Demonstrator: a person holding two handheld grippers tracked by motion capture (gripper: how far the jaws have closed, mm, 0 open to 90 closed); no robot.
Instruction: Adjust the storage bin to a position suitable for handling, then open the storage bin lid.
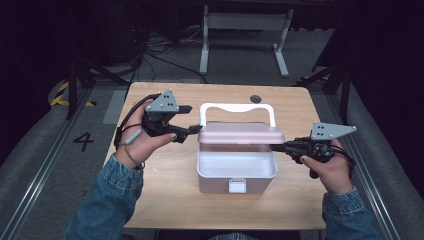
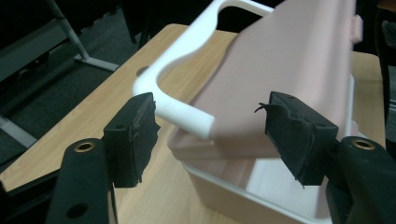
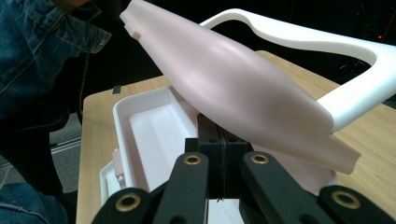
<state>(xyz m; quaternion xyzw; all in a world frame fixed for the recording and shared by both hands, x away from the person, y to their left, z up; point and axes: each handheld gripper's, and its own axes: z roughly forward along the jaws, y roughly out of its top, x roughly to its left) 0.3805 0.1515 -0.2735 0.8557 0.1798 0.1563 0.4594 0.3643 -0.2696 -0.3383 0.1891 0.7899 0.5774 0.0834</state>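
A pink box [image 1: 236,172] with a white front latch [image 1: 237,186] stands mid-table. Its pink lid [image 1: 240,134] is raised partway, and the white handle [image 1: 237,107] lies behind it. My left gripper [image 1: 191,120] is open just left of the lid's left end. In the left gripper view its pads [image 2: 135,135] flank the handle [image 2: 177,65] and lid [image 2: 289,70] without touching them. My right gripper [image 1: 274,147] is shut, its tip at the box's right rim beneath the lid. In the right gripper view the closed jaws [image 3: 215,140] reach under the lid [image 3: 233,84], above the box's hollow [image 3: 154,135].
The wooden table [image 1: 165,200] has a small round hole [image 1: 255,98] near its far edge. Beyond it stand a white desk frame [image 1: 245,30] and cables on the floor. Denim sleeves come in from the bottom.
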